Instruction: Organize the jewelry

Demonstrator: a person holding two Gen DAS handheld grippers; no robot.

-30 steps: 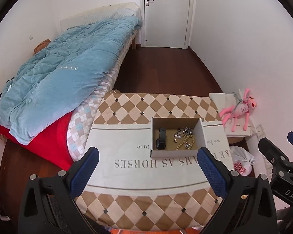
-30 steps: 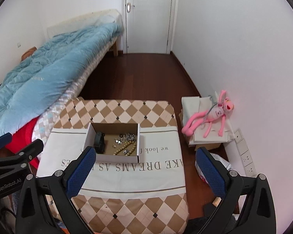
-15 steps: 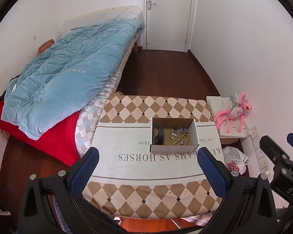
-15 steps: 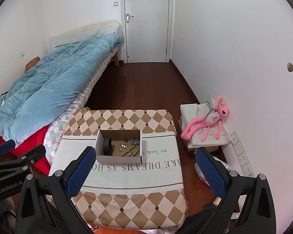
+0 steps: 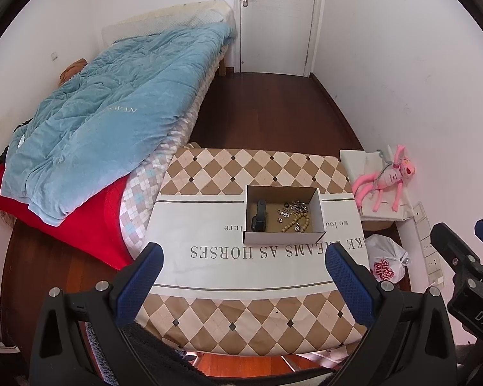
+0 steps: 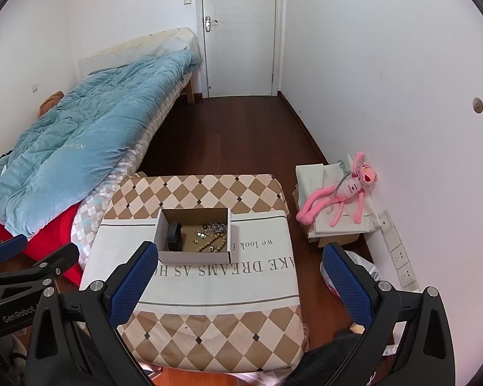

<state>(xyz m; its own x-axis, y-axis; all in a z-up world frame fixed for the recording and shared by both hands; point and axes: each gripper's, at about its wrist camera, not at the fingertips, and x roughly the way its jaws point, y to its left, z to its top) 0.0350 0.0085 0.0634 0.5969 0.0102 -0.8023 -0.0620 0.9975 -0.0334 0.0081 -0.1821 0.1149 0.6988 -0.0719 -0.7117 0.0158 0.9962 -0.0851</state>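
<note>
I am looking into a home bedroom. A bed (image 5: pixel 119 135) runs along the left wall under a rumpled blue quilt (image 5: pixel 106 122), with a red blanket (image 5: pixel 90 222) below it. A white door (image 6: pixel 240 32) with a lever handle closes the far end, and dark wood floor (image 6: pixel 241 138) leads up to it. Near me stands a table (image 6: pixel 196 289) under a checked cloth printed with words. A pink plush toy (image 6: pixel 341 193) lies against the right wall, above wall sockets (image 6: pixel 402 260).
</note>
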